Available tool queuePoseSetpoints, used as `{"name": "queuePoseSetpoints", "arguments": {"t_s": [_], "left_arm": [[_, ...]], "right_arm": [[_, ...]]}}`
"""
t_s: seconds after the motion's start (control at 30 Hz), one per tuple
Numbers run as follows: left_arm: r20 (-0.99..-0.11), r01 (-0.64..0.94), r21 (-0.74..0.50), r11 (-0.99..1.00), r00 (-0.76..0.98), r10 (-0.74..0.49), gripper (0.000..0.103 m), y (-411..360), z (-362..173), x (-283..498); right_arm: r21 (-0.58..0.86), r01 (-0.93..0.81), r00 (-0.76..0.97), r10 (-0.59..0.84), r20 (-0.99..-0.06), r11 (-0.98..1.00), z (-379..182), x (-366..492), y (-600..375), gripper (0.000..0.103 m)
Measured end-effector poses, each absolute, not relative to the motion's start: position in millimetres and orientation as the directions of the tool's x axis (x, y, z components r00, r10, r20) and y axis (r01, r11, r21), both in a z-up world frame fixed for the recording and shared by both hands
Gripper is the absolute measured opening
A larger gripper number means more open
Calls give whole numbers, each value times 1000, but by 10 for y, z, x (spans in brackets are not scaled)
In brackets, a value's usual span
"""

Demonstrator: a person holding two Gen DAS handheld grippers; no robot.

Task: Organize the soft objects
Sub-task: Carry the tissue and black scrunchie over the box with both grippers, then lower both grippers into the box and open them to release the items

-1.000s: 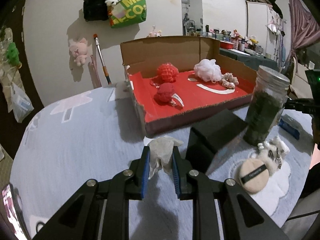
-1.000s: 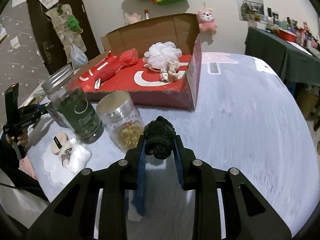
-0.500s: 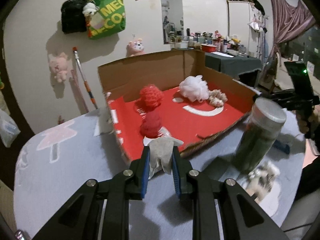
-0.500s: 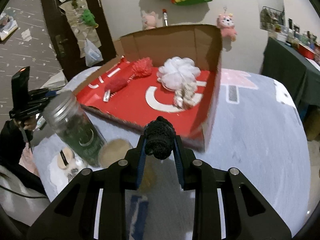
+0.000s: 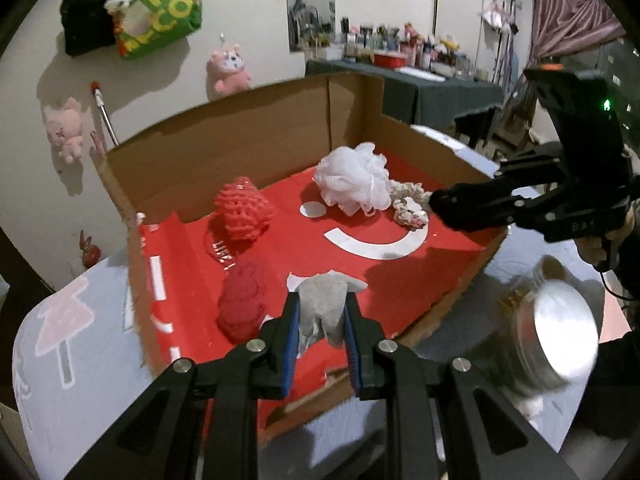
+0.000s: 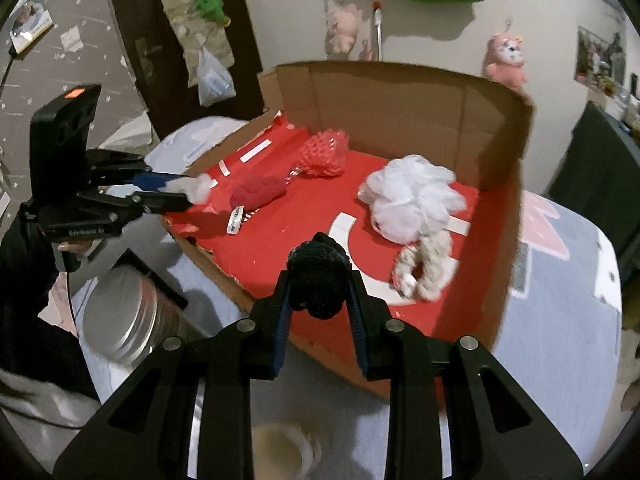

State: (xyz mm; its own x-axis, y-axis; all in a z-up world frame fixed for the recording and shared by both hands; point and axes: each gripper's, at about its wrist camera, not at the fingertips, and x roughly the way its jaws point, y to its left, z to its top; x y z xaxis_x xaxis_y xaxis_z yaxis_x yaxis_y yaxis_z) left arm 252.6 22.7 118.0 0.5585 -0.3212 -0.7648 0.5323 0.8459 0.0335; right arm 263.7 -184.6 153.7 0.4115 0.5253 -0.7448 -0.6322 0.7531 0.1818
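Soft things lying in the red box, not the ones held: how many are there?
4: a red mesh puff near the back wall, a dark red bundle in front of it, a white bath puff mid-back, and a cream scrunchie beside that. Smaller ones may be hidden.

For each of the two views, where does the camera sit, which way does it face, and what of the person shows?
Left wrist: sits on the left gripper, facing down into the cardboard box; pale cloth pinched; right gripper and a hand visible.
Right wrist: sits on the right gripper, facing the box from the opposite side; black scrunchie pinched; left gripper visible.
Shared: box, white bath puff.
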Motion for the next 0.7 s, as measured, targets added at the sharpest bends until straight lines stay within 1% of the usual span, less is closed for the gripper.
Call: {"name": "queuePoseSetpoints", "arguments": {"t_s": [0.23, 0.7], "left_arm": [[-819, 534, 49, 844, 505, -272, 22, 36, 1049, 2896], [-872, 497, 41, 867, 441, -212, 22, -11, 788, 3462]], "right_arm": [[211, -624, 315, 489, -813, 753, 1387, 3083, -1542, 25], [301, -516, 212, 460, -862, 802, 1097, 3734, -1353, 25]]}}
